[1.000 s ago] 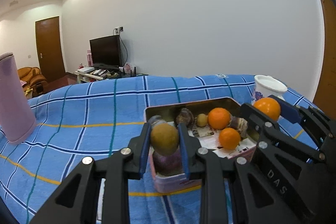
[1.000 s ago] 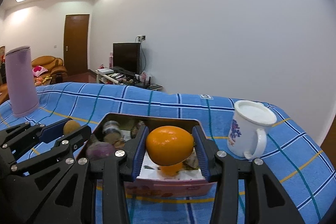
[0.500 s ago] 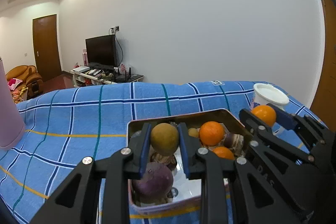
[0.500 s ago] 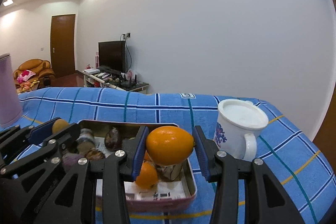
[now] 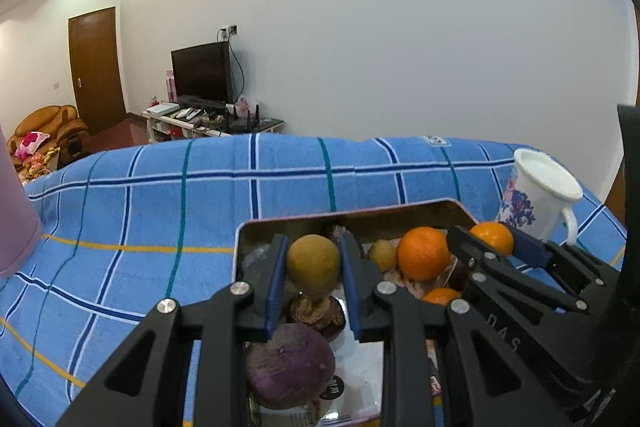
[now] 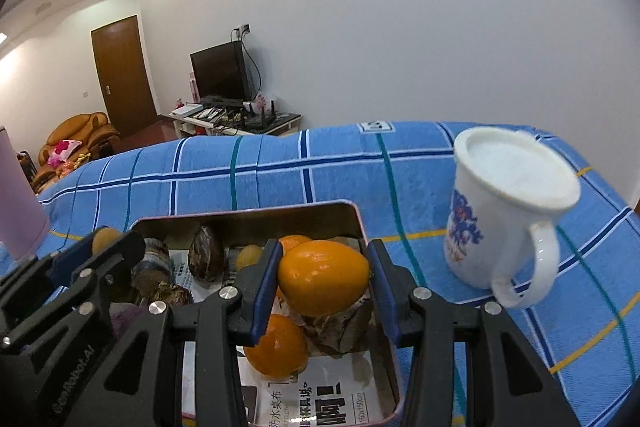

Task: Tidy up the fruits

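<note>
Blue checked cloth point(image 5: 280, 187) covers the surface across the middle of both views. In the left wrist view, a pale pink cylinder point(image 5: 14, 211) stands at the far left edge. Lower centre, the left gripper point(image 5: 313, 267) is clamped on a brownish-yellow round fruit point(image 5: 313, 263), its blue pads pressed against both sides, held above a metal tin point(image 5: 360, 217). Directly below it in the frame lie a dark brown fruit point(image 5: 316, 313) and a large purple fruit point(image 5: 290, 365), both inside the tin. To the right in the tin sit a small yellow fruit point(image 5: 382, 254) and an orange point(image 5: 423, 253); a second orange point(image 5: 440, 295) shows partly behind the other tool. At the right, the right gripper point(image 5: 496, 241) reaches in over the tin's right side, gripping an orange fruit. A white mug point(image 5: 538, 195) with a blue pattern stands on the cloth at the far right, just beyond the tin.

In the right wrist view, the left gripper point(image 6: 96, 247) enters at the lower left with the brownish fruit between its fingers. Centre frame, the right gripper point(image 6: 323, 277) is closed on an orange citrus fruit point(image 6: 323, 277), above the tin's right half point(image 6: 362, 227). An orange point(image 6: 276, 351) lies under it on printed paper point(image 6: 320, 399) lining the tin. The mug point(image 6: 504, 219) stands at right, near the tin but apart from it.
</note>
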### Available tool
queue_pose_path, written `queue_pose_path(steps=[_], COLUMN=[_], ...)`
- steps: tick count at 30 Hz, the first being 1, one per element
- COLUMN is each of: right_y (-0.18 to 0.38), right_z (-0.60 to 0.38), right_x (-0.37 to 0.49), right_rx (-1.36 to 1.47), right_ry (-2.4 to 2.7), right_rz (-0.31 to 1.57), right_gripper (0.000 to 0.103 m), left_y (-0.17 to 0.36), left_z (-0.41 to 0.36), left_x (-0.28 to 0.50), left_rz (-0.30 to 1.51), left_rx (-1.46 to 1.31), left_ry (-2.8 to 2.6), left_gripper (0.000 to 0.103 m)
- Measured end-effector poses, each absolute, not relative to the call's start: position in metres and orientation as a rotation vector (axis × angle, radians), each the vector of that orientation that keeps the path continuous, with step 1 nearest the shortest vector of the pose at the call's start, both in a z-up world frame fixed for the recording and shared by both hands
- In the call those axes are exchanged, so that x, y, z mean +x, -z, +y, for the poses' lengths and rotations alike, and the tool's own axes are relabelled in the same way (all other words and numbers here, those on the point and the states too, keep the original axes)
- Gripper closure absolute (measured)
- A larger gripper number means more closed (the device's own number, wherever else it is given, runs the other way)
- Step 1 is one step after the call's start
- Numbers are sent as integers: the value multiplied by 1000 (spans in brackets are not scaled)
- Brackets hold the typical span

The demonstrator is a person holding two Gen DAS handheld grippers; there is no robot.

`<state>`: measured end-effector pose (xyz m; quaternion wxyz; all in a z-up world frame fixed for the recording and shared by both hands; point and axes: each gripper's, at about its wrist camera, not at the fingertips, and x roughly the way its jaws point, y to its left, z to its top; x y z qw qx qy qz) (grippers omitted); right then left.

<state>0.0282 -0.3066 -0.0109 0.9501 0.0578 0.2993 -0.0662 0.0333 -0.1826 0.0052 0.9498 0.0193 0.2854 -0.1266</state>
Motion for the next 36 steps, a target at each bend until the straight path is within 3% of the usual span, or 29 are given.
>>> queue_pose_path(steps=[7, 12, 14, 19, 21, 27, 30, 36], right_y=[15, 17, 18, 19, 19, 5, -6, -21], right_z=[-304, -301, -303, -315, -321, -319, -314, -303], right_x=[33, 36, 36, 30, 24, 0, -19, -47], right_rx=[129, 130, 151, 229, 282, 286, 256, 200], right_ry=[79, 47, 44, 17, 2, 28, 63, 110], right_rz=[631, 643, 645, 629, 603, 454, 315, 160], right_gripper=[56, 41, 38, 37, 37, 32, 13, 13], left_y=[2, 2, 2, -1, -2, -6, -6, -11], left_z=[-186, -181, -179, -165, -156, -152, -151, -149], left_x=[38, 44, 42, 34, 32, 20, 14, -2], left_rz=[600, 605, 597, 544, 526, 473, 451, 390], left_rx=[44, 23, 23, -6, -35, -23, -9, 20], left_ry=[251, 209, 193, 94, 87, 135, 138, 138], left_gripper=[75, 73, 64, 13, 0, 0, 0, 0])
